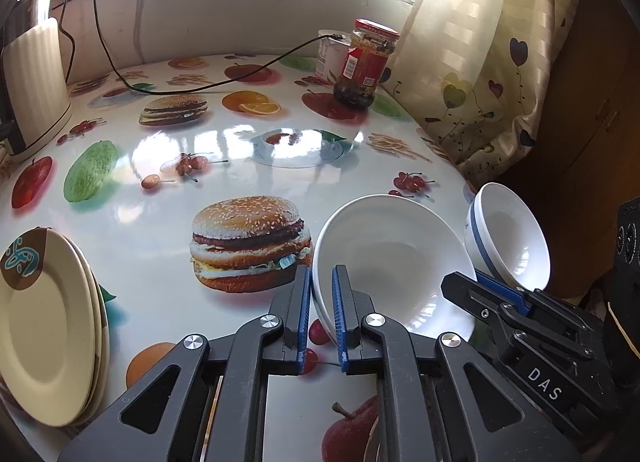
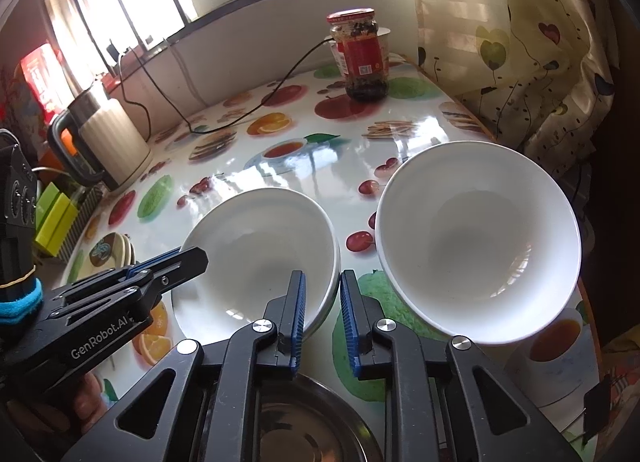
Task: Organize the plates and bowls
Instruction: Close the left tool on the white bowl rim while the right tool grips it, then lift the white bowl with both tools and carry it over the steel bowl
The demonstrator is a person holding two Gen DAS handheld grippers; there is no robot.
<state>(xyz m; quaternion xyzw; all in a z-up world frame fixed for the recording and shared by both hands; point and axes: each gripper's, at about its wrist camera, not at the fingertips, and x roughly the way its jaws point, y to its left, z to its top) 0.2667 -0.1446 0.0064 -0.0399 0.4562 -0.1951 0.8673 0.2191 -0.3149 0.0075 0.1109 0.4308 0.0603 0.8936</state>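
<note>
While both hand-held grippers pinch opposite sides of the same vessel, the wide, shallow white ceramic bowl (image 1: 394, 258) rests near the front edge of the glossy food-printed table (image 1: 168, 190), tilted slightly. The left gripper (image 1: 321, 302) has its blue-padded jaws pressed together on the bowl's left rim, one pad outside the wall and one inside; the right gripper (image 2: 322, 310) likewise clamps the rim nearest it, on the bowl's right side, and its black arm is visible at the bowl's far edge in the left wrist view. Just beside this bowl, to its right, stands a deeper white bowl with a blue band (image 1: 506, 238) — close to, perhaps touching, the first. A stack of cream plates with a brown-and-teal motif (image 1: 44, 326) lies well apart at the table's left edge, and a red-lidded glass jar (image 1: 364, 62) stands at the far side near the patterned curtain (image 1: 480, 62). A steel dish (image 2: 308, 422) shows under the right gripper. The step in hand appears to be a two-handed lift of the shallow bowl, presumably to nest it with the other. To do it well, both hands should rise together and keep level — uneven lifting would twist the thin rim out of the pads — and the bowl should clear its neighbour before travelling sideways.
</note>
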